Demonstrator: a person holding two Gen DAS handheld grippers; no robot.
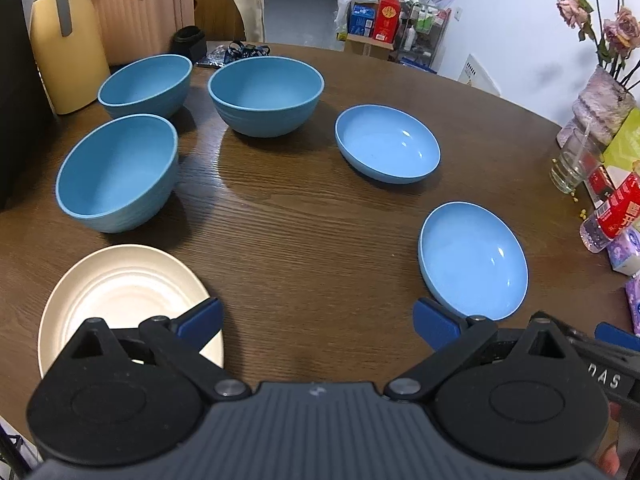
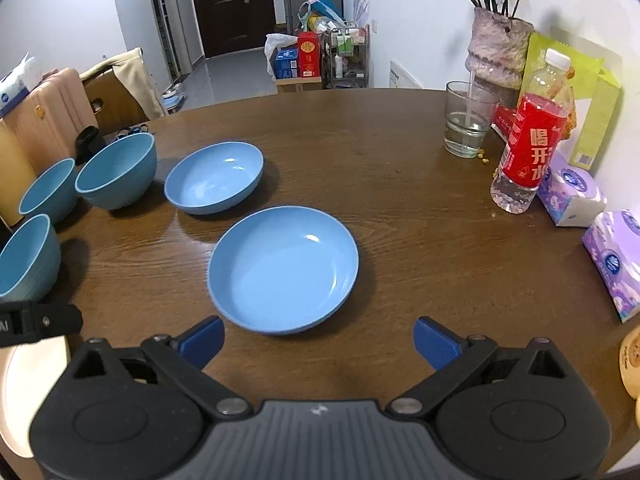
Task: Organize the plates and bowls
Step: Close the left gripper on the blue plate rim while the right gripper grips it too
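Observation:
Three deep blue bowls stand on the brown table (image 1: 304, 232): one near left (image 1: 116, 172), one far left (image 1: 146, 84), one at the back middle (image 1: 266, 94). Two shallow blue plates lie to the right, one farther (image 1: 386, 142) and one nearer (image 1: 474, 260). A cream plate (image 1: 116, 300) lies at the near left. My left gripper (image 1: 318, 322) is open and empty above the table, its left finger over the cream plate's edge. My right gripper (image 2: 318, 340) is open and empty just short of the nearer blue plate (image 2: 282, 268). The farther plate (image 2: 214, 176) lies behind it.
A glass (image 2: 466, 124), a red-labelled water bottle (image 2: 528, 144), a vase of dried flowers (image 2: 498, 46) and tissue packs (image 2: 616, 256) stand along the table's right side. A yellow jug (image 1: 64, 40) and a pink suitcase (image 1: 140, 8) are beyond the table's left edge.

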